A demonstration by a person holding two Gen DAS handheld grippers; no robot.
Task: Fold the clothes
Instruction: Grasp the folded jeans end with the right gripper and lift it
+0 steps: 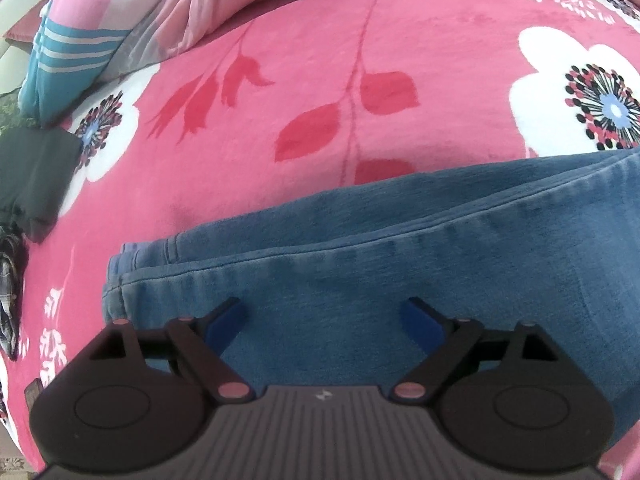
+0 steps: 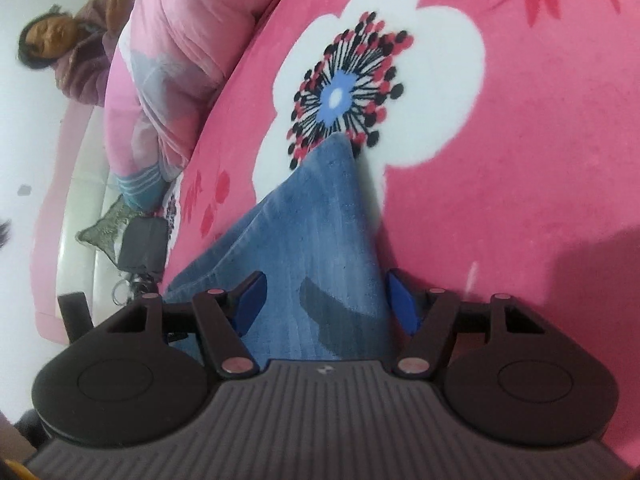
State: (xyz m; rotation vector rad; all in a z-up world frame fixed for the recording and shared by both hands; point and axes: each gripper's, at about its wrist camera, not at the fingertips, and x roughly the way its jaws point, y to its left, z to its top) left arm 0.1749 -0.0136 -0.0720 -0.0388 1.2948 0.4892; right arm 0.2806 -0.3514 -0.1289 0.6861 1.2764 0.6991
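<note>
Pink floral blanket [image 1: 320, 60], perhaps a bed.

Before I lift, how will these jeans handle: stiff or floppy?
Probably floppy: the jeans lie in soft folds on the blanket. Likely heavyish, being thick layered denim with seams. The blanket looks fuzzy, so pushing may bunch them rather than slide them.

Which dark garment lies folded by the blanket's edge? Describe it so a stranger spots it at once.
Start from the pink flowered blanket covering the bed, and follow it past the blue jeans to the side by the striped quilt. There lies the folded dark garment, plain and blackish, the only unpatterned dark piece.
</note>
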